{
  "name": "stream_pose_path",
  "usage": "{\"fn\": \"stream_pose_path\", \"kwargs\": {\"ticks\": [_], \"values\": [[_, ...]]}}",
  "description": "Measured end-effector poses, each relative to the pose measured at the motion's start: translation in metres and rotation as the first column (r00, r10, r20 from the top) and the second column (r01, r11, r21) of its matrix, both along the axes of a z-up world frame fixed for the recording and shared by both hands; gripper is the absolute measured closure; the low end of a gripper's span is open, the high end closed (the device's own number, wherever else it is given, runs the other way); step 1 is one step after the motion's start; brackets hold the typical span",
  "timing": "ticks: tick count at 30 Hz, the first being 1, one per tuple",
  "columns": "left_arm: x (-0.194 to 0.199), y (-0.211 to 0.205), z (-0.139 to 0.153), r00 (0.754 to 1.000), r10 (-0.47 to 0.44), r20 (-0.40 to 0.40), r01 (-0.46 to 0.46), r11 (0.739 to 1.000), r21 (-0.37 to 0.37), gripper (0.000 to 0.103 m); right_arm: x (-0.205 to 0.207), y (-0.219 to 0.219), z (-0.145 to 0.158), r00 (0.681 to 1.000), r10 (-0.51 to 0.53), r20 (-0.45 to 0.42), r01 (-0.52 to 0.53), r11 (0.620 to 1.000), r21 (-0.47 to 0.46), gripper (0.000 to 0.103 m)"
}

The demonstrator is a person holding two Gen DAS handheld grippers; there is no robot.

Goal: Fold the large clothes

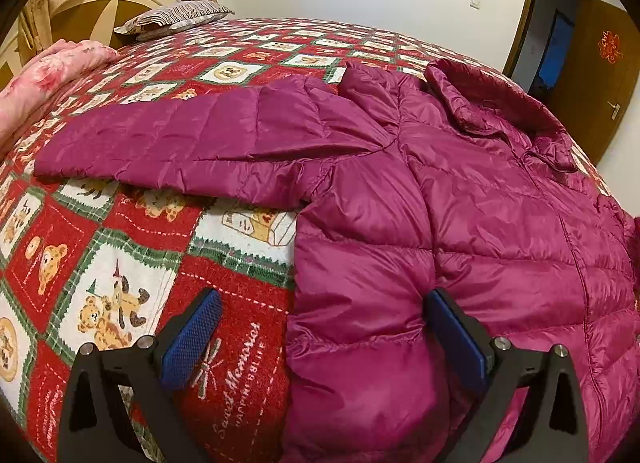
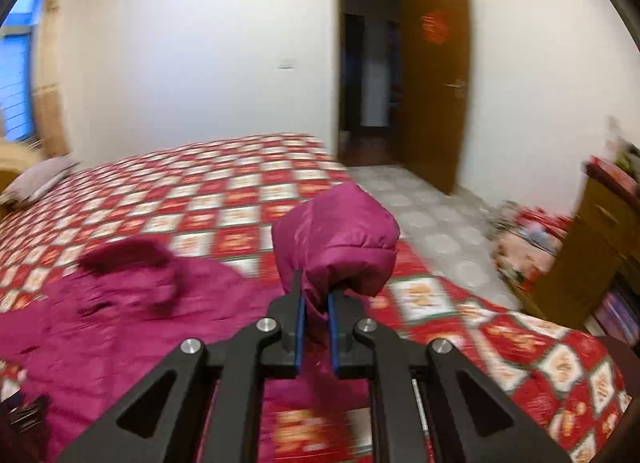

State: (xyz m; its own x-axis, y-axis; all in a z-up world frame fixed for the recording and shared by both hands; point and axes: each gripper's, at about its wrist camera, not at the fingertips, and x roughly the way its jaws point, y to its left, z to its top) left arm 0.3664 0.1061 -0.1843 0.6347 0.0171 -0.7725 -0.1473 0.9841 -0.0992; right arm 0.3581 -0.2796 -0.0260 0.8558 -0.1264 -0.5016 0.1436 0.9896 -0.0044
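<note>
A magenta puffer jacket point(image 1: 460, 215) lies spread on the bed, one sleeve point(image 1: 168, 143) stretched out to the left. My left gripper point(image 1: 320, 327) is open, its blue pads straddling the jacket's left side edge just above the fabric. In the right wrist view my right gripper point(image 2: 316, 303) is shut on the other sleeve's cuff point(image 2: 340, 239) and holds it lifted above the bed. The jacket's body point(image 2: 120, 303) lies blurred to the left below it.
The bed has a red and white bear-pattern cover point(image 1: 140, 263). A pink quilt point(image 1: 48, 75) and a striped pillow point(image 1: 176, 17) lie at the headboard end. An open wooden door point(image 2: 436, 79), tiled floor point(image 2: 432, 223) and a wooden cabinet point(image 2: 588, 247) stand beyond the bed.
</note>
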Motion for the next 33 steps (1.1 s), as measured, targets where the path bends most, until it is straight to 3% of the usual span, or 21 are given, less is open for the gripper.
{"fn": "stream_pose_path", "kwargs": {"ticks": [7, 15, 17, 19, 21, 25, 30, 33], "values": [[0.0, 0.0, 0.0, 1.0, -0.001, 0.002, 0.001, 1.0, -0.008, 0.001, 0.007, 0.112, -0.035, 0.974, 0.223, -0.048, -0.226, 0.973, -0.045, 0.091], [-0.001, 0.003, 0.0, 1.0, -0.003, 0.01, 0.003, 1.0, -0.029, 0.001, 0.018, 0.19, -0.088, 0.925, 0.346, -0.156, -0.363, 0.926, -0.101, 0.09], [-0.002, 0.004, 0.0, 1.0, -0.004, 0.012, 0.004, 0.999, -0.035, 0.001, 0.016, 0.2, -0.1, 0.903, 0.384, -0.192, -0.405, 0.91, -0.085, 0.083], [-0.003, 0.005, 0.0, 1.0, -0.004, 0.015, 0.005, 0.999, -0.04, 0.001, 0.014, 0.206, -0.108, 0.879, 0.425, -0.214, -0.446, 0.894, -0.055, 0.057], [-0.002, 0.005, 0.0, 1.0, -0.005, 0.016, 0.005, 0.999, -0.042, 0.001, 0.01, 0.204, -0.108, 0.851, 0.486, -0.199, -0.491, 0.871, 0.026, 0.044], [-0.002, 0.004, -0.001, 1.0, -0.005, 0.017, 0.005, 0.999, -0.045, 0.001, 0.004, 0.188, -0.09, 0.823, 0.553, -0.13, -0.528, 0.83, 0.181, 0.038], [-0.002, 0.004, -0.001, 1.0, -0.004, 0.017, 0.005, 0.999, -0.043, 0.001, 0.007, 0.146, -0.066, 0.888, 0.457, -0.055, -0.429, 0.865, 0.26, 0.039], [-0.002, 0.005, -0.001, 1.0, -0.005, 0.016, 0.005, 0.999, -0.044, 0.001, 0.02, 0.119, -0.072, 0.939, 0.324, -0.118, -0.296, 0.932, 0.208, 0.055]]}}
